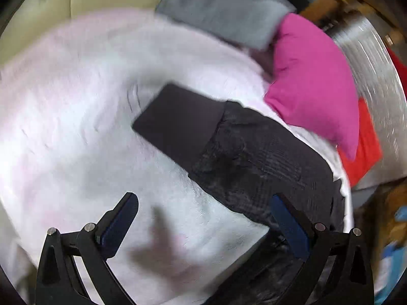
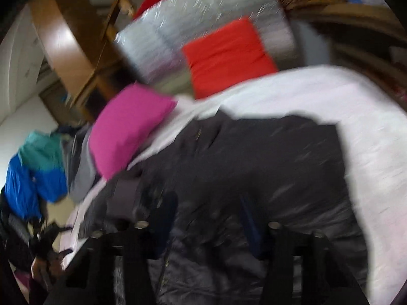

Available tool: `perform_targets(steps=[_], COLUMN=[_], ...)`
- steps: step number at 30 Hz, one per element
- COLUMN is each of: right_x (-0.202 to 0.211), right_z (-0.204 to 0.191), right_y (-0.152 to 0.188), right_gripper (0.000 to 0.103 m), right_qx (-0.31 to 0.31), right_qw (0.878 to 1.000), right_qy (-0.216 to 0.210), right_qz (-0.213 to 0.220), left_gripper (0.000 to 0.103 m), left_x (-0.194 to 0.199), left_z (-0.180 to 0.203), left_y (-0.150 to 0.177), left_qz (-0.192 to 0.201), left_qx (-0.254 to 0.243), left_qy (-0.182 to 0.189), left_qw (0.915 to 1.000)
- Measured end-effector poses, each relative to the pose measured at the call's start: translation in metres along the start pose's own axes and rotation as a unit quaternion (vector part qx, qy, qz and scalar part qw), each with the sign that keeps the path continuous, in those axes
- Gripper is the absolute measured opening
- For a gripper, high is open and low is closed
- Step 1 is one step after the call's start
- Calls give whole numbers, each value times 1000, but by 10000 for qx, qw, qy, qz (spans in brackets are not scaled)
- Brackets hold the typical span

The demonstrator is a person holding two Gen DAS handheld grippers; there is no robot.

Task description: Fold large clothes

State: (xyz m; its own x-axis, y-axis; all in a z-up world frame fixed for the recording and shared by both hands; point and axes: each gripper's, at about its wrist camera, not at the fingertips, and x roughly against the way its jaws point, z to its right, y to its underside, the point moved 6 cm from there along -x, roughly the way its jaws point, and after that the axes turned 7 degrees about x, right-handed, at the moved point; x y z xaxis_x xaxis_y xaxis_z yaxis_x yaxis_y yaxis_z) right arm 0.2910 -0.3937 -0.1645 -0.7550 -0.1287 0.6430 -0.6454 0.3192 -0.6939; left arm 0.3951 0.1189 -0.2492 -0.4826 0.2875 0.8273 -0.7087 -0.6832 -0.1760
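Note:
A black padded jacket lies on a white fluffy blanket, one sleeve stretched out and ending in a smooth dark cuff. My left gripper is open just above the blanket; its right finger is over the jacket's edge and nothing is between the pads. The right wrist view is blurred. There the jacket spreads across the blanket, and my right gripper hovers over its near part with fingers partly apart. I see no fabric pinched.
A pink pillow and a red pillow lie beyond the jacket, backed by a silvery padded surface. A grey garment and a blue-and-teal one are heaped at the far side. Wooden furniture stands behind.

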Motion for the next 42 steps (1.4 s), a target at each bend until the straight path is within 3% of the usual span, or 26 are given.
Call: perform_targets(steps=[1,5,13,17,19,23,26,28,32,35,42], right_x=[-9,-28,-41,-41,-42,-45,-44,-44,-41,-38,-19], right_z=[0,-5,-8,1,9,23,30,34,39,40,52], right_y=[7,22,25,23,20,16,13,12,11,10,3], right_gripper=[50,50,50,50,50,50,50,50,50,50,51], right_qx=[-8,70,6,-211,-405,-776,-971,-1062,-1155,-1151,-1176], right_qw=[9999,9990,9985,9980,9976,9954,9938,9928,9918,9921,9928], right_qy=[-9,-66,-137,-175,-188,-301,-336,-355,-366,-351,-201], right_qz=[-108,-429,-538,-566,-529,-485,-434,-434,-401,-365,-86], left_gripper=[103,82,60,31,28,20,19,18,18,18,17], left_x=[-7,-20,-33,-37,-38,-20,9,35,93,130,211], left_z=[-1,5,7,8,11,31,54,68,100,115,172], left_y=[1,0,-27,-35,-38,-47,-49,-49,-42,-31,29], left_qz=[-103,-197,92,231,273,797,1377,1776,2606,2987,3772], left_qx=[49,175,594,629,670,394,3,-222,-748,-1010,-1951], left_qy=[49,275,527,510,612,708,774,864,1125,1315,1879], left_qw=[9999,9993,9968,9965,9955,9935,9874,9801,9559,9398,8856])
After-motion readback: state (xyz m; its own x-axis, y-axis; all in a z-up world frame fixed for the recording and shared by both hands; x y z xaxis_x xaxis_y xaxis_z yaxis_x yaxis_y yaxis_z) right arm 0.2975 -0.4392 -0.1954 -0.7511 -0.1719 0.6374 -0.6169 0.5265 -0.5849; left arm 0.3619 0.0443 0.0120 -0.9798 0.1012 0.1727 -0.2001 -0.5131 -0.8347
